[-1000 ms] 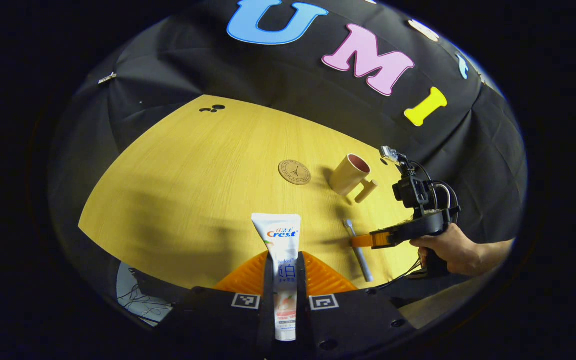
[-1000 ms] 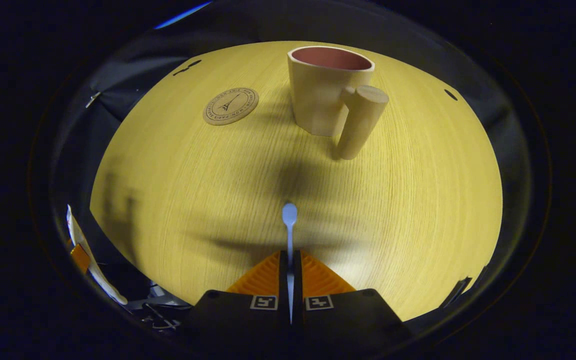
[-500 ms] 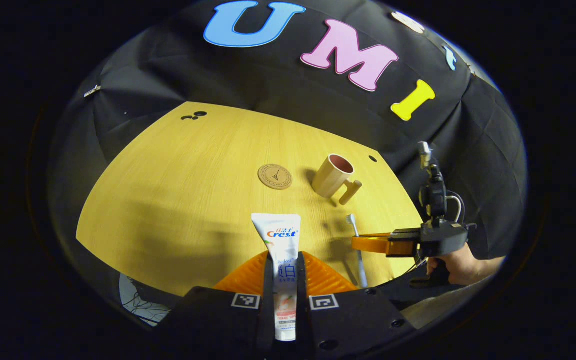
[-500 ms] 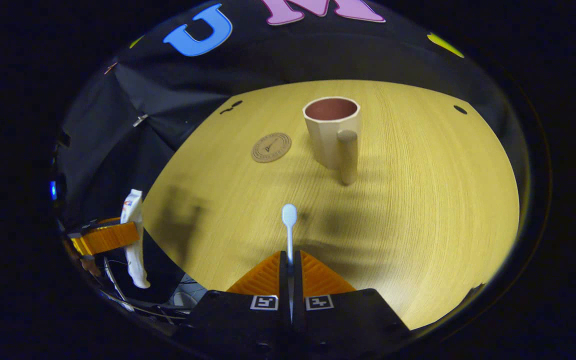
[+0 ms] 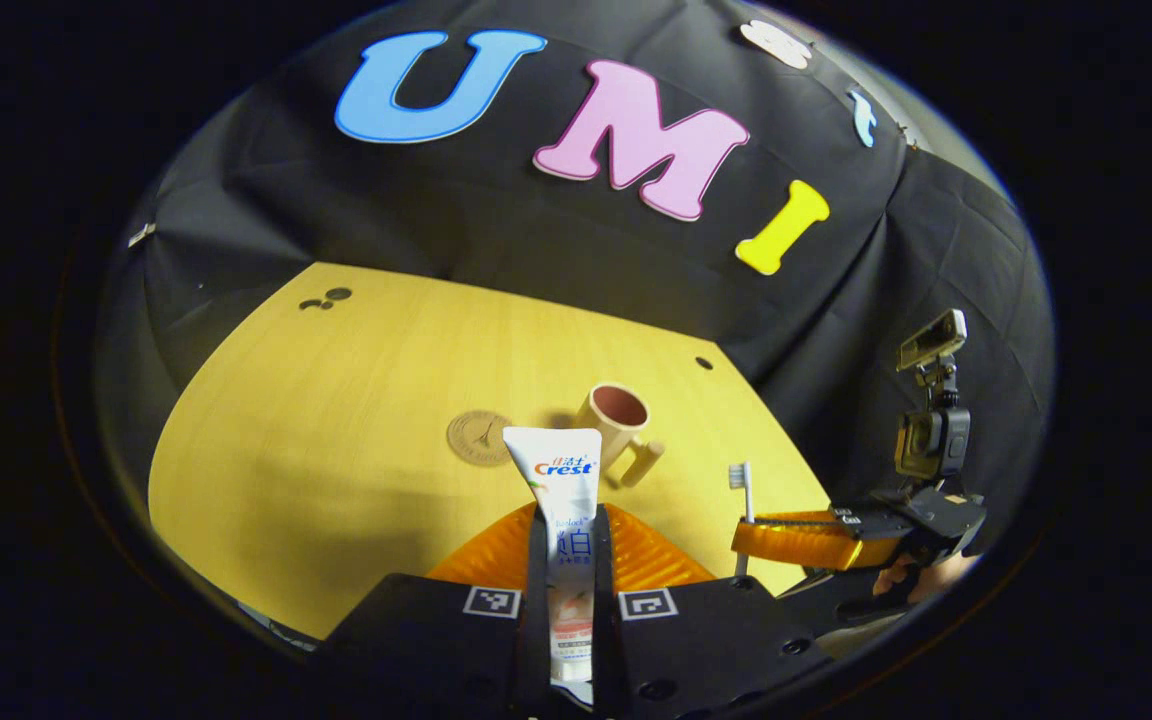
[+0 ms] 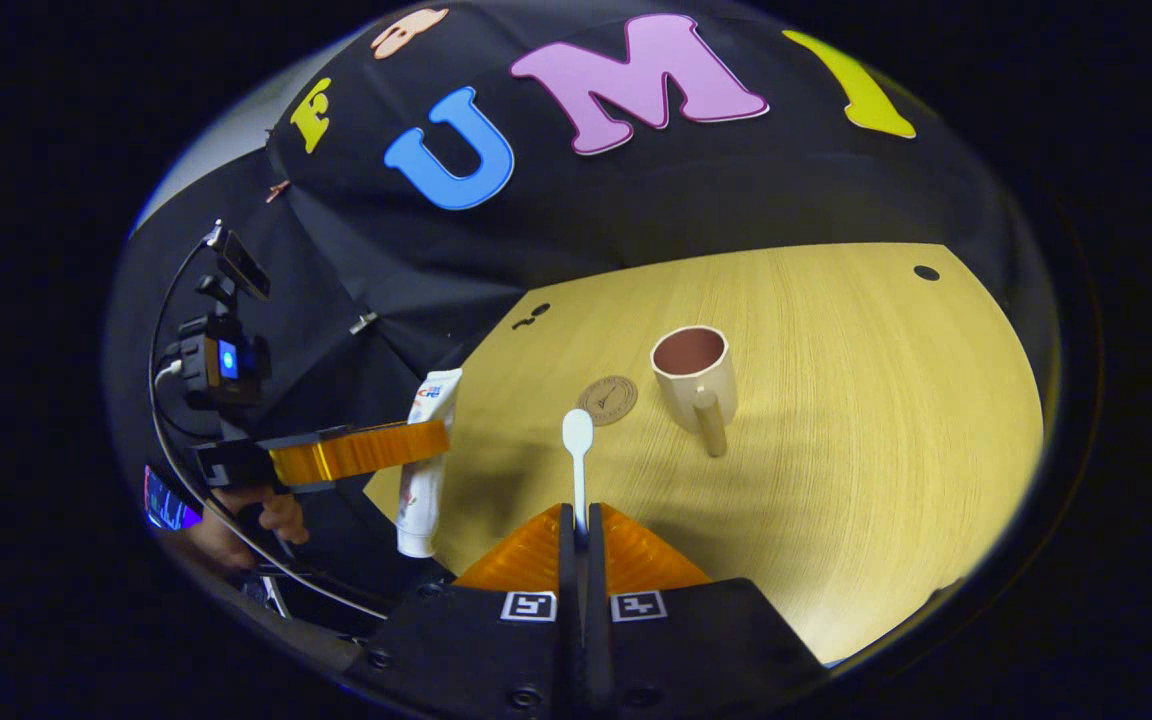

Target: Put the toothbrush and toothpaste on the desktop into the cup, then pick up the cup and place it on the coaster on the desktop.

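In the left gripper view my left gripper is shut on a white toothpaste tube, held above the near table edge. The beige cup with a pink inside stands upright on the table, its peg handle toward me, and a round coaster lies just left of it. In the right gripper view my right gripper is shut on a white toothbrush that points up and forward. The cup and coaster lie ahead on the table. The left gripper with the tube hangs at the left.
The yellow wooden table has small dark holes near its far corners. Black cloth walls close in behind and at the sides. A hand holds the left gripper's handle off the table's left edge.
Both grippers have lifted up and drawn back from the table, each with its item. The toothbrush has left the tabletop. Cup and coaster look smaller and farther off.
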The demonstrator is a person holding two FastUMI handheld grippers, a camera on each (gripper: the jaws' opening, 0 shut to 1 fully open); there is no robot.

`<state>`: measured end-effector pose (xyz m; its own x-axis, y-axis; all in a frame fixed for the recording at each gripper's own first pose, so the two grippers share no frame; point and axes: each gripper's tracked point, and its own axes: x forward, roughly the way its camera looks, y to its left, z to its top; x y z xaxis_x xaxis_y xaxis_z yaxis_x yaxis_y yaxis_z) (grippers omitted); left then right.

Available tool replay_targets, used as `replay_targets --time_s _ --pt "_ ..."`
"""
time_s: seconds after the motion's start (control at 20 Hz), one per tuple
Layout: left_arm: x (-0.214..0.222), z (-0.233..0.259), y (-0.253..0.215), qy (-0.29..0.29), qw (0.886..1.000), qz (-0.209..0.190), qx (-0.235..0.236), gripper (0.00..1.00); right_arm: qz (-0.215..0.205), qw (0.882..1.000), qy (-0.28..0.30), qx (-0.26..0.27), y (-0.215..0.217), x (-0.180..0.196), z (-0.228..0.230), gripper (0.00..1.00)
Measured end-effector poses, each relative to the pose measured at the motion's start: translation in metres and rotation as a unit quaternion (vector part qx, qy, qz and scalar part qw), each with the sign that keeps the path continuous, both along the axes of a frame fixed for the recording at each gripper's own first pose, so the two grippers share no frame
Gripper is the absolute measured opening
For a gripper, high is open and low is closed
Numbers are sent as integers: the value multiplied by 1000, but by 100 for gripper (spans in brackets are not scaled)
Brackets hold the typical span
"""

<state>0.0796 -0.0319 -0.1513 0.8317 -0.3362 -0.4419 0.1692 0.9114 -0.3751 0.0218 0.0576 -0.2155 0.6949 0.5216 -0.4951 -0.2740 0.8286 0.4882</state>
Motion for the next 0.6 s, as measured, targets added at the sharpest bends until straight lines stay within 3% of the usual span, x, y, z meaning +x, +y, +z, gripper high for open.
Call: replay_targets --time_s 0.45,0.6 --pt "70 71 -66 -136 989 -51 -13 21 -36 998 -22 39 -56 2 34 5" --pt "96 80 -74 -157 986 -56 -21 21 -48 998 -16 43 -77 2 34 5"
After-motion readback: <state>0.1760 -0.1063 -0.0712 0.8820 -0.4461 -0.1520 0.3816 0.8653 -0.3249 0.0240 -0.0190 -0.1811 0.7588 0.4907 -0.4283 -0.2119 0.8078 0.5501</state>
